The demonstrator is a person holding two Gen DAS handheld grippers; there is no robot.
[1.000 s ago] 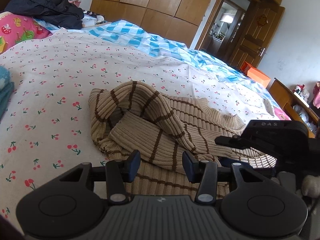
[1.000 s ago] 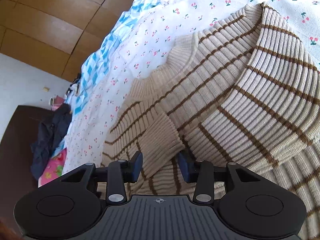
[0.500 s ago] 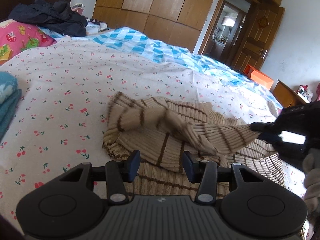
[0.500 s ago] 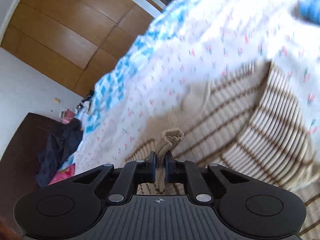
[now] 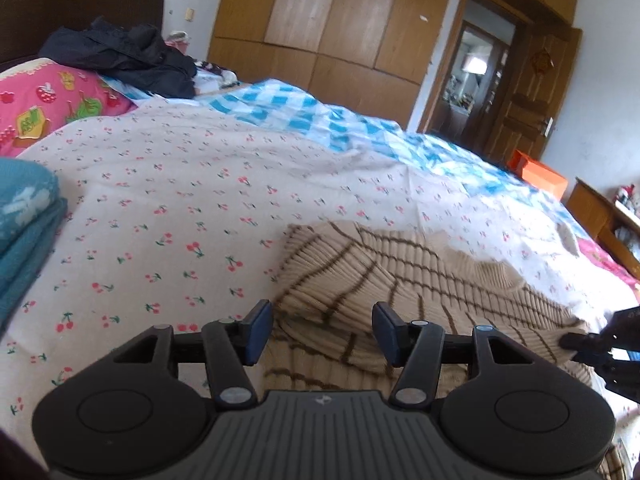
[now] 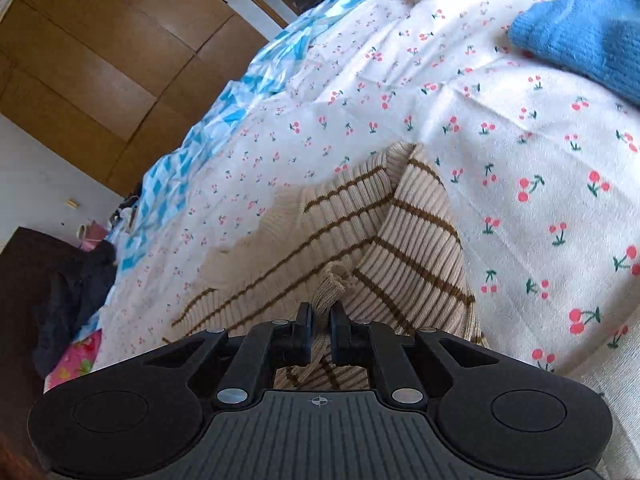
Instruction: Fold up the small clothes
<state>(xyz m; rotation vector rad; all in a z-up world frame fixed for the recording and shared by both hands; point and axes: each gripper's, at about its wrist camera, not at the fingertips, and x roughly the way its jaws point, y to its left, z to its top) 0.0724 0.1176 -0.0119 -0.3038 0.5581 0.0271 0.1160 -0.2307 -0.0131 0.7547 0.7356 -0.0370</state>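
Note:
A beige sweater with brown stripes lies on the cherry-print bed sheet. My left gripper hovers just over its near edge; its jaws are opening and the pads press on nothing, though knit lies below the gap. My right gripper is shut on a sleeve cuff of the sweater, and the sleeve is stretched out to the right. In the left wrist view that right gripper shows at the right edge, pinching the sleeve end.
Folded teal cloth lies at the left of the bed, a blue knit item at the right. A dark jacket and pink pillow sit at the headboard. Wooden wardrobes and a door stand beyond.
The right gripper shut on the sleeve cuff and pulled it out to the right, straightening the sleeve. The left gripper's jaws widened and its view tipped up a little.

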